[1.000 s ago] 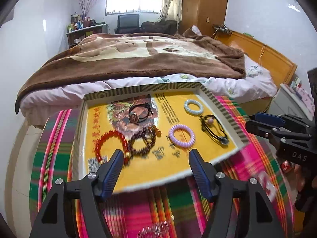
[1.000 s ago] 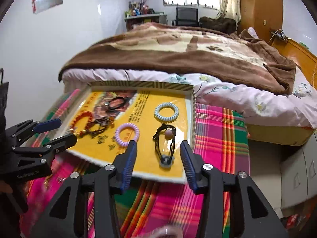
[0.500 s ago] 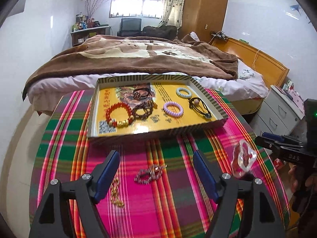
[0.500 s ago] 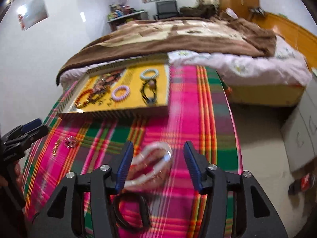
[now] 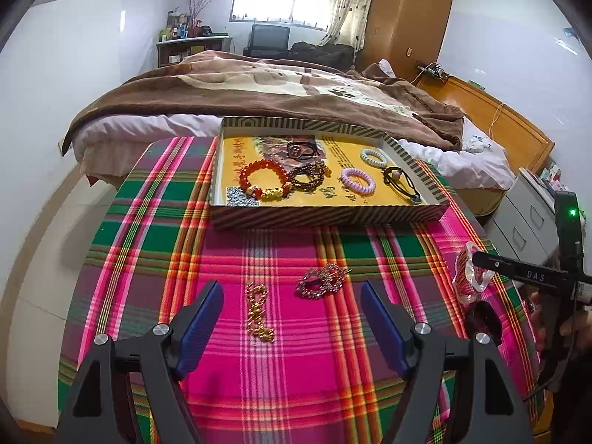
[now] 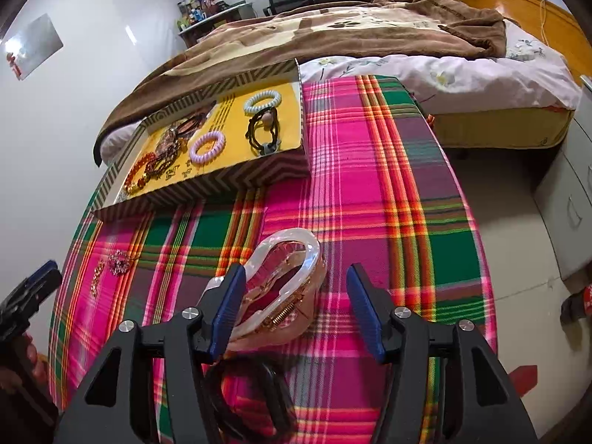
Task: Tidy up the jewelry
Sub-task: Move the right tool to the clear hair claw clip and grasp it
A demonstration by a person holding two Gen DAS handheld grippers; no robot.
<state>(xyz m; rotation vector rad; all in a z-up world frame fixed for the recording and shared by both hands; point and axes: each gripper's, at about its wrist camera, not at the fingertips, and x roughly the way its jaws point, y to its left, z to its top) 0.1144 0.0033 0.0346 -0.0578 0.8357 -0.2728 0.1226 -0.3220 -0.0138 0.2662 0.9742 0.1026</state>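
A striped box [image 5: 325, 216] with a yellow floor holds a red bead bracelet [image 5: 262, 179], a dark bead bracelet [image 5: 309, 177], a purple coil tie [image 5: 358, 180] and other hair ties. On the plaid cloth in front lie a gold chain [image 5: 259, 312] and a sparkly pink piece [image 5: 321, 281]. My left gripper [image 5: 292, 329] is open above them. My right gripper [image 6: 296, 309] is open around a clear pink hair claw [image 6: 285, 288], its left finger close against it. A black ring [image 6: 248, 396] lies below it. The box also shows in the right wrist view [image 6: 222, 181].
The table with the plaid cloth [image 5: 148, 229] stands against a bed with a brown blanket [image 5: 259, 88]. A grey drawer cabinet [image 5: 532, 218] stands to the right. The floor [image 6: 518, 222] drops off beyond the table's right edge.
Both grippers pulled back from over the box to the near part of the table. The right gripper came down around the hair claw. The left now hangs over the chain and pink piece.
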